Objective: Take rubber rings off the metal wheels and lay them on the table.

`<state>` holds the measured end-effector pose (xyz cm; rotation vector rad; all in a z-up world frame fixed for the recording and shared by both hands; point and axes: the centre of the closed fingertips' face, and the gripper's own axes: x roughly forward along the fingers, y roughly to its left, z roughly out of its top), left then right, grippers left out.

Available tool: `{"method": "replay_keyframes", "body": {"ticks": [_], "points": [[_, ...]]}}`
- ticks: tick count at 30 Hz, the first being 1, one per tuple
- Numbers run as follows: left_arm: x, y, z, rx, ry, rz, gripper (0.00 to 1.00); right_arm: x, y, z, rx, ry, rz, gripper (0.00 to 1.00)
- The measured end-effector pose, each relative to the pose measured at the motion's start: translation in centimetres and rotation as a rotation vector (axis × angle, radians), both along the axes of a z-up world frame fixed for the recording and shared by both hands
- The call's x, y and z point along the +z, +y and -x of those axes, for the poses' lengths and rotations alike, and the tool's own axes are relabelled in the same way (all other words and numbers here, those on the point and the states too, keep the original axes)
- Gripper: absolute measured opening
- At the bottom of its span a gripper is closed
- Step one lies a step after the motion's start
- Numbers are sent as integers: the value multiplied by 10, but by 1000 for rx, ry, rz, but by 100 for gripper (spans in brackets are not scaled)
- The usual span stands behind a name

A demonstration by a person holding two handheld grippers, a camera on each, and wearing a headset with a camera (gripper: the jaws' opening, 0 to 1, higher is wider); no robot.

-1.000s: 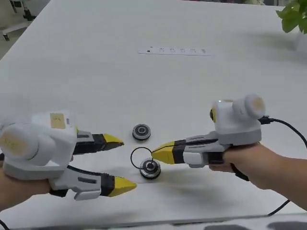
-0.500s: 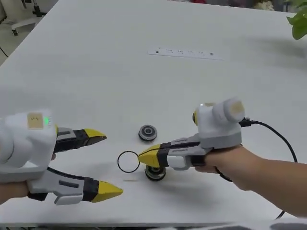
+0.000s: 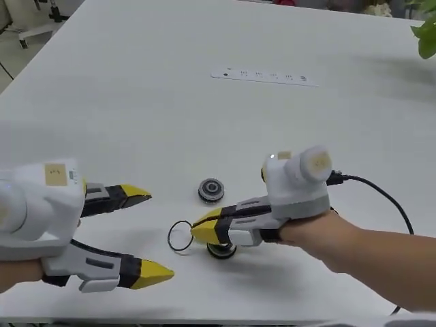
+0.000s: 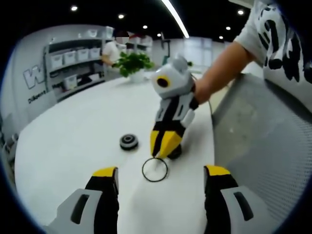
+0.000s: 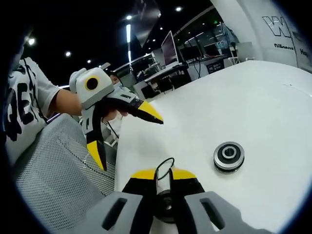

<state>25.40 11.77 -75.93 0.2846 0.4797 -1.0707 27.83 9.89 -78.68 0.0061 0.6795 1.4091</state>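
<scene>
A thin black rubber ring [image 3: 180,236] hangs low over the white table [image 3: 136,102], pinched at its edge by my right gripper [image 3: 197,230], which is shut on it. In the right gripper view the ring [image 5: 163,168] loops up between the yellow tips. A bare metal wheel [image 3: 221,250] sits just under that gripper. A second wheel [image 3: 211,190] with its black ring on lies a little farther away. My left gripper [image 3: 159,236] stands open to the left of the ring, its tips apart. In the left gripper view the ring [image 4: 155,169] is straight ahead.
A white power strip [image 3: 266,75] lies far back on the table. A potted plant [image 3: 428,34] stands at the back right corner. A black cable [image 3: 381,194] trails from the right gripper. The table's near edge runs just below both grippers.
The right gripper has carried the ring left, away from the near wheel, and lowered it toward the table. The left gripper stays open.
</scene>
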Motion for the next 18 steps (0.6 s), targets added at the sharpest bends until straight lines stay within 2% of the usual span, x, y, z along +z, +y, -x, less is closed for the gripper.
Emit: {"method": "replay_keyframes", "body": {"ticks": [5, 7, 13, 18], "points": [[2, -8, -3, -11, -4, -3, 72, 9, -5, -1, -5, -6, -13, 10], [4, -14, -5, -25, -15, -4, 71, 9, -9, -3, -10, -5, -10, 12], [4, -28, -6, -70, -3, -9, 63, 14, -22, -2, -18, -17, -13, 15], [1, -38, -10, -93, 4, -15, 62, 13, -35, 0, -18, -31, 6, 18]]}}
